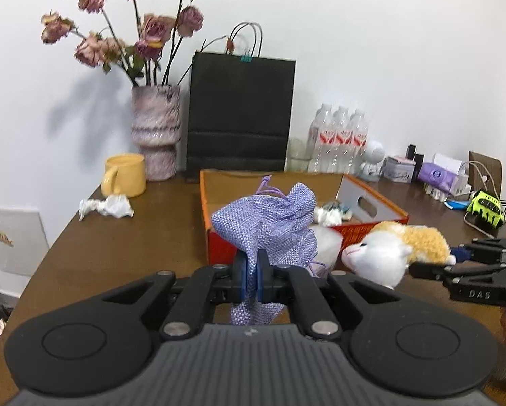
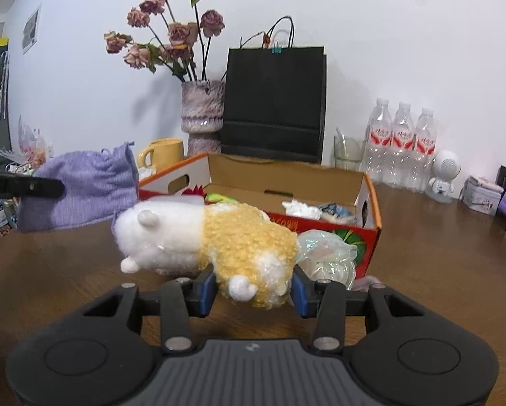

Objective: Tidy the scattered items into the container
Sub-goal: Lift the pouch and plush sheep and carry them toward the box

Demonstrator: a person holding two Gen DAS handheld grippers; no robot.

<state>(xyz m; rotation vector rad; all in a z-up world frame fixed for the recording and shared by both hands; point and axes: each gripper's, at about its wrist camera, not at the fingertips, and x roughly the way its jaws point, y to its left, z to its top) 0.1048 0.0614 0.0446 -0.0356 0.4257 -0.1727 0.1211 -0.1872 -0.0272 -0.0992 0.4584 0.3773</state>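
Observation:
My left gripper [image 1: 253, 279] is shut on a purple drawstring pouch [image 1: 270, 223] and holds it up in front of the orange cardboard box [image 1: 371, 203]. The pouch also shows at the left of the right wrist view [image 2: 84, 186], with the left gripper's finger beside it. My right gripper [image 2: 253, 292] is shut on the rear of a white and yellow plush animal [image 2: 219, 237], held just above the table near the box [image 2: 320, 176]. The plush also shows in the left wrist view [image 1: 388, 247]. The box holds crumpled paper [image 2: 300, 208] and other small items.
A crumpled clear wrapper [image 2: 327, 253] lies against the box front. Crumpled white paper [image 1: 106, 207] lies on the brown table [image 1: 134, 247] by a yellow mug [image 1: 124, 174]. A vase [image 1: 156, 132], a black paper bag [image 1: 241, 111], water bottles [image 1: 337, 138] and small clutter line the wall.

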